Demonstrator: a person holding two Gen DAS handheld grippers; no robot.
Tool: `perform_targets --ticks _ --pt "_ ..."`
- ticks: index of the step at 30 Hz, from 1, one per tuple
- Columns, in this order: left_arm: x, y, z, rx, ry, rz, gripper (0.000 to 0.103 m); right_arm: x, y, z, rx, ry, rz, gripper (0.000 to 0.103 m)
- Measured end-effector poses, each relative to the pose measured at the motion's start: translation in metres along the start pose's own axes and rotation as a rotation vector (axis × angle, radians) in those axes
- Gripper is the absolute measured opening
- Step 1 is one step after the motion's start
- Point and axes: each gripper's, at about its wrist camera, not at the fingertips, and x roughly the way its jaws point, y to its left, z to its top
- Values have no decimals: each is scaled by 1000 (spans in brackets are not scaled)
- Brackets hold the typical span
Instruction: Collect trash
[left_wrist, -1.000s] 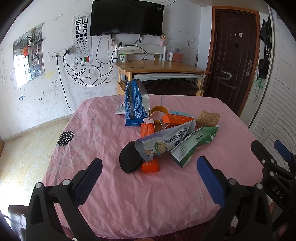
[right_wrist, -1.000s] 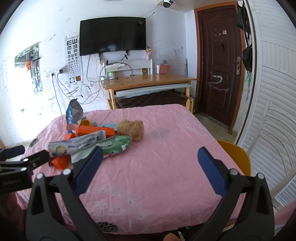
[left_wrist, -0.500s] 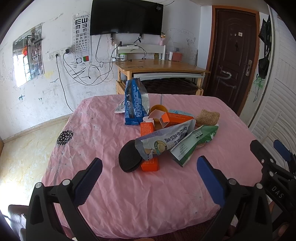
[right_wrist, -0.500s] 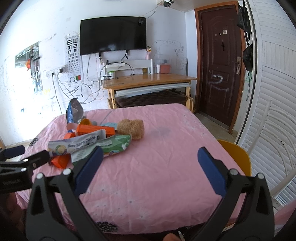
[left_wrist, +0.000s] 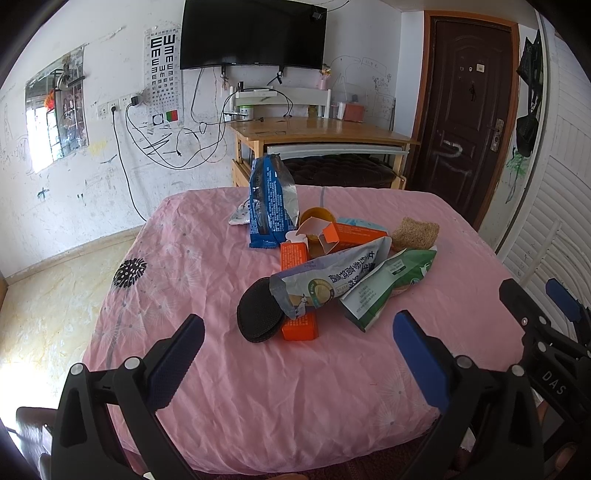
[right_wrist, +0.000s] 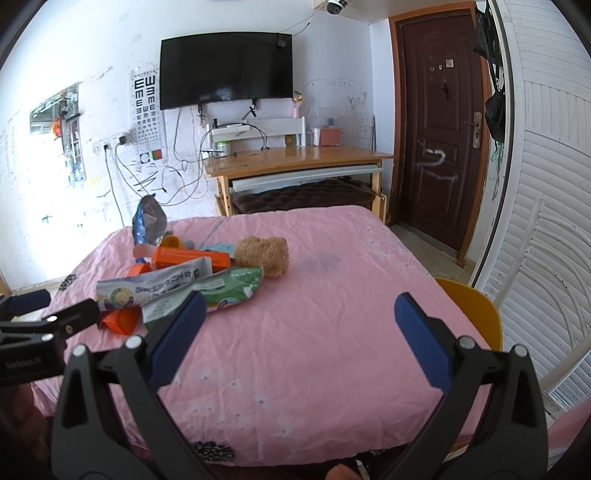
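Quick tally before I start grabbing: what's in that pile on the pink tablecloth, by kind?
Foil or plastic snack bags: 3 (blue upright, grey-white, green)
Orange cardboard boxes: 2 ()
Black round pad: 1
Brown scrubby sponge: 1
Yellow cup: 1
Total: 8

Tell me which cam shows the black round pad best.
Left wrist: the black round pad lies in clear sight at the pile's near edge, partly under the grey pouch and orange box. Right wrist view does not show it.
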Motion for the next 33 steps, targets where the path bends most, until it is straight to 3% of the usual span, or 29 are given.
perform_targets --ticks 18,26,29,31,33 --pt "3 15 9 -23 23 -25 97 5 3 0 -30 11 20 99" --pt "33 39 21 -5 127 -97 97 46 18 9 -88 219 203 99" --pt "39 39 25 7 128 -100 94 49 21 7 -105 231 205 98" --pt "43 39 27 8 127 -103 85 52 19 7 -103 236 208 98" --pt "47 39 32 15 131 -113 84 55 14 11 -90 243 213 98"
